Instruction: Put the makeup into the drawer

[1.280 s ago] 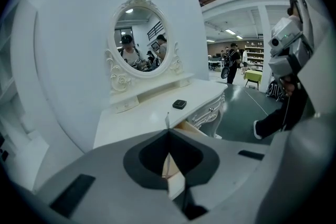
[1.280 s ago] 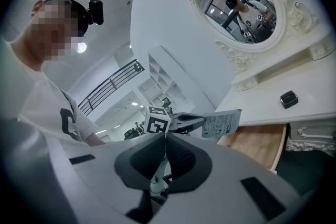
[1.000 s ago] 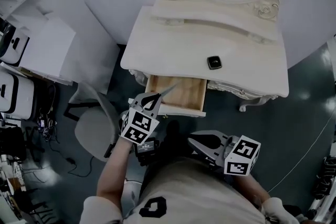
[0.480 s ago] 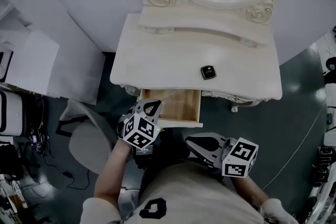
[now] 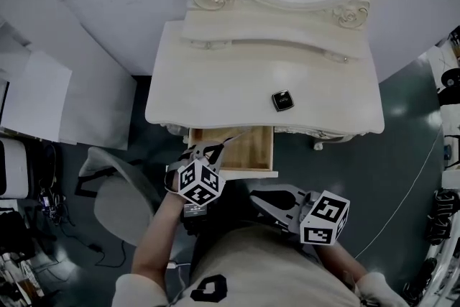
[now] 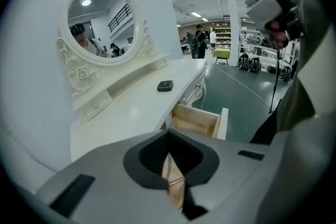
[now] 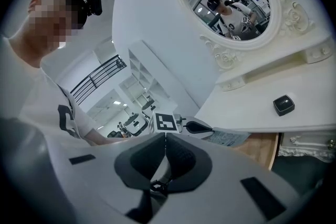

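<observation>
A white dressing table (image 5: 215, 93) with an oval mirror has a wooden drawer (image 5: 244, 153) pulled out at its front. A small black makeup compact (image 5: 282, 101) lies on the tabletop above the drawer, also seen as the compact (image 6: 165, 85) and the compact (image 7: 284, 105). My left gripper (image 5: 215, 149) hangs at the drawer's left front corner, shut on a thin flat printed packet (image 7: 228, 137) that reaches over the drawer (image 6: 197, 119). My right gripper (image 5: 253, 195) is shut and empty, below the drawer front, close to the person's body.
A grey chair (image 5: 118, 198) stands on the dark floor left of the person. White panels (image 5: 43, 97) lean at the far left. A thin cable (image 5: 402, 205) runs across the floor at the right. The table's raised back shelf (image 5: 273, 39) sits under the mirror.
My left gripper has sunk and rolled a little with the packet, staying at the drawer's left front corner. The right gripper has shifted slightly left, still shut.
</observation>
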Action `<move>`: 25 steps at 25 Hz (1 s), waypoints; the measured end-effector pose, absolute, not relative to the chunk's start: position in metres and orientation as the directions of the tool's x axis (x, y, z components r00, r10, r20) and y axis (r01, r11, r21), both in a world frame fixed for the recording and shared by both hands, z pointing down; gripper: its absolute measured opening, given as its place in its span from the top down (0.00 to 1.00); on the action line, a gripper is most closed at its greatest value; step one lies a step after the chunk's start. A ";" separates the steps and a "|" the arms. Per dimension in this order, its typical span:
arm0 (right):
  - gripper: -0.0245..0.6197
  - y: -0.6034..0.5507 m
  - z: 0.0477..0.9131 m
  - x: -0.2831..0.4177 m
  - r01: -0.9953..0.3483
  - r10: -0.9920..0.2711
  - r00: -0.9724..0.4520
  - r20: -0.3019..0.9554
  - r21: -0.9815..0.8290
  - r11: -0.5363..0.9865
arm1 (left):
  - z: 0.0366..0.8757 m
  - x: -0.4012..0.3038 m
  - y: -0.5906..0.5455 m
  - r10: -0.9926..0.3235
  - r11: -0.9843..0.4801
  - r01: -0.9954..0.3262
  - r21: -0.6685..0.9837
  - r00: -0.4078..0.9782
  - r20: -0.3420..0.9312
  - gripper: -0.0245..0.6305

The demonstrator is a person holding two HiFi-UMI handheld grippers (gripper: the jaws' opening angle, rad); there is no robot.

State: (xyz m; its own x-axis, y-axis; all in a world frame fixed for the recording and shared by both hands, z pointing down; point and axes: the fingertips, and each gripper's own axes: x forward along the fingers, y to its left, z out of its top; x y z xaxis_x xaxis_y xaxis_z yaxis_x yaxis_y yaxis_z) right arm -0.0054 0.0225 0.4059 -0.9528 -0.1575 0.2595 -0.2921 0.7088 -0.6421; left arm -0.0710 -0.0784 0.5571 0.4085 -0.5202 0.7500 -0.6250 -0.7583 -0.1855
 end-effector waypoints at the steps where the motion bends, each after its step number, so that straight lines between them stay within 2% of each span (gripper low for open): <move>1: 0.92 0.022 0.407 -0.005 -0.299 -0.163 -0.951 0.263 -0.643 0.705 | 0.560 -0.071 -0.079 -0.515 -0.763 -0.618 -0.189 0.405 0.755 0.88; 6: 0.92 0.023 0.410 -0.001 -0.317 -0.183 -0.946 0.266 -0.655 0.686 | 0.564 -0.072 -0.087 -0.526 -0.771 -0.594 -0.232 0.388 0.757 0.88; 13: 0.92 0.025 0.413 0.002 -0.330 -0.200 -0.943 0.266 -0.666 0.669 | 0.610 -0.051 -0.082 -0.487 -0.827 -0.475 -0.300 0.342 0.804 0.88; 25: 0.92 0.023 0.417 0.016 -0.360 -0.238 -0.933 0.270 -0.676 0.643 | 0.650 -0.028 -0.057 -0.296 -0.910 -0.390 -0.142 0.370 0.881 0.88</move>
